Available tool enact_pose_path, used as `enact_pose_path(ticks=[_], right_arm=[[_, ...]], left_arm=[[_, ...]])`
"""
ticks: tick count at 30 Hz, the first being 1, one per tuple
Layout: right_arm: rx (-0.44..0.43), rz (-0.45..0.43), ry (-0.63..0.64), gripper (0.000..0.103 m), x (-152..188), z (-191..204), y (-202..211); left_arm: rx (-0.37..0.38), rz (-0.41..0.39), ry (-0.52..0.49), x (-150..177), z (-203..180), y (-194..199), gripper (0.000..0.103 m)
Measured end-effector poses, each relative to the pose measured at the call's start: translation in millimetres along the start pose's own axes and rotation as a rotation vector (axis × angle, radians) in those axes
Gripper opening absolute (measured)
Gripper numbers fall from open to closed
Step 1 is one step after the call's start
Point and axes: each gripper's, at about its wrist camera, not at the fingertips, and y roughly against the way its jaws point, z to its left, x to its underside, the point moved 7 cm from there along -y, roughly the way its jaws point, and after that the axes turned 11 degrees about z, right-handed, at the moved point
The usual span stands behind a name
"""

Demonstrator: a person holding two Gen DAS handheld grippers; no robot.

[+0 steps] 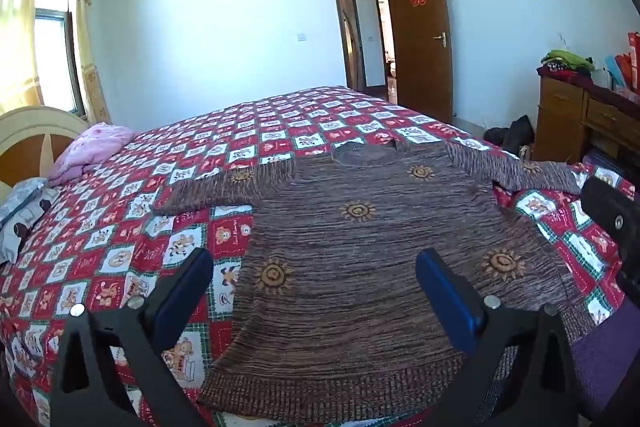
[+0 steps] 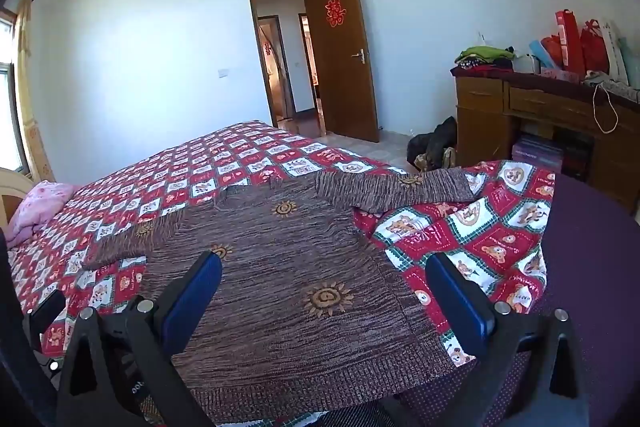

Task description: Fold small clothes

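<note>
While the brown knitted sweater (image 1: 360,255) lay flat, sleeves spread, near the right edge of the checked bedspread (image 1: 120,227), the left gripper (image 1: 316,287) and right gripper (image 2: 324,291) hovered over its near hem, jaws wide apart, gripping nothing

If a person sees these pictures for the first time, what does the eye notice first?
First, the brown knitted sweater with orange sun motifs, spread flat, sleeves out, on the red checked bedspread. Then the open left gripper and right gripper, poised above its hem. Behind, a brown door stands open.
</note>
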Motion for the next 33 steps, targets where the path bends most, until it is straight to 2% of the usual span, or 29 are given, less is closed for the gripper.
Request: enact_pose_path(ticks=[6,33], right_arm=[[-0.004,0.016,-0.004,0.102,-5.4,-13.4,-13.5],[-0.005,0.031,-0.003,0.102,-2.5,-14.1,-17.0]], left_arm=[[0.073,0.000,0.027,0.1,2.6,2.4,0.103],[0.054,0.016,0.008,-0.4,-1.5,-0.5,0.103]])
